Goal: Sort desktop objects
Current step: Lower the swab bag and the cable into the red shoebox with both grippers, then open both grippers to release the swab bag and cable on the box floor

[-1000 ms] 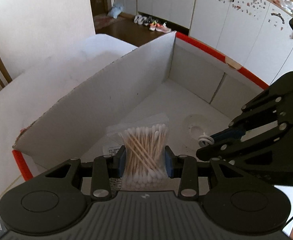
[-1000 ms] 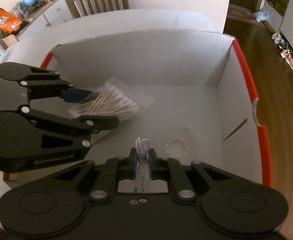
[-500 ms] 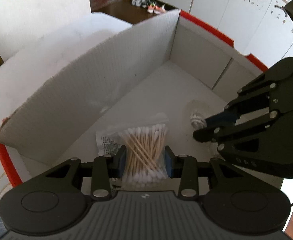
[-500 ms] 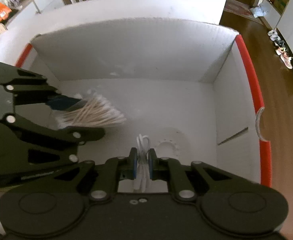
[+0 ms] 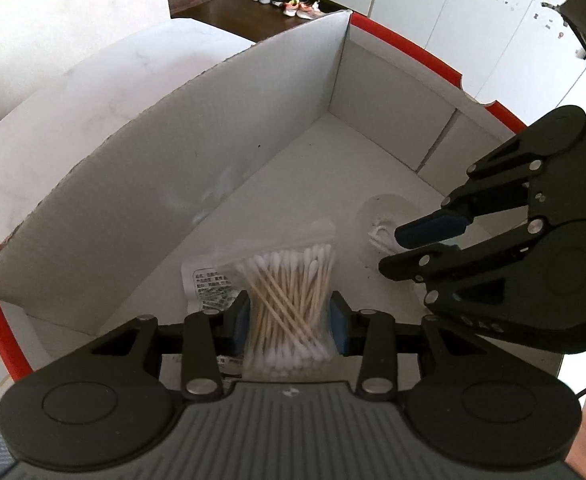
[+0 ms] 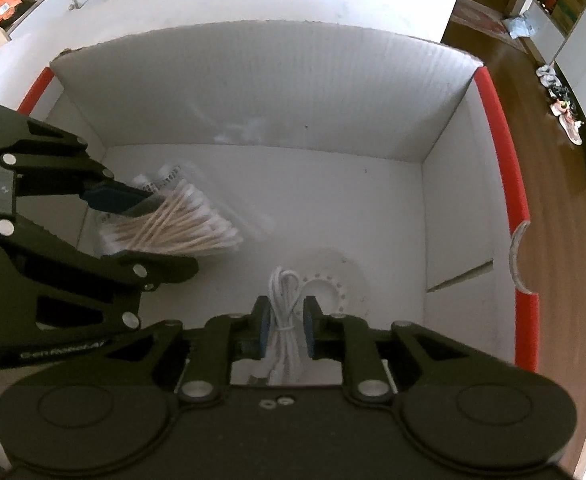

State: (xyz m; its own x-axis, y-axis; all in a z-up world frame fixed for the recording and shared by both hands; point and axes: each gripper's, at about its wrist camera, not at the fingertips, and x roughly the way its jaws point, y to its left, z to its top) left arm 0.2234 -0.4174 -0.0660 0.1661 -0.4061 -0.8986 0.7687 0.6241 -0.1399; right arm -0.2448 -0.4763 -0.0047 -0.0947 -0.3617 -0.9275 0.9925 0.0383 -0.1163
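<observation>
Both tools reach down into a white corrugated cardboard box with red-taped rim [image 5: 405,46], which stands on a white tabletop [image 5: 73,92]. The left hand-held gripper [image 5: 291,322] grasps a clear plastic bag of wooden cotton swabs [image 5: 289,300], its blue pads [image 5: 240,322] pressing on both sides of the bag low over the box floor. The right hand-held gripper [image 6: 287,326] has just been opening its jaws; the bundled white cable [image 6: 285,320] sits between its blue pads with a gap showing on each side, so the grip looks released. The cable's looped end lies beside a faint round white mark [image 6: 333,276] on the box floor.
</observation>
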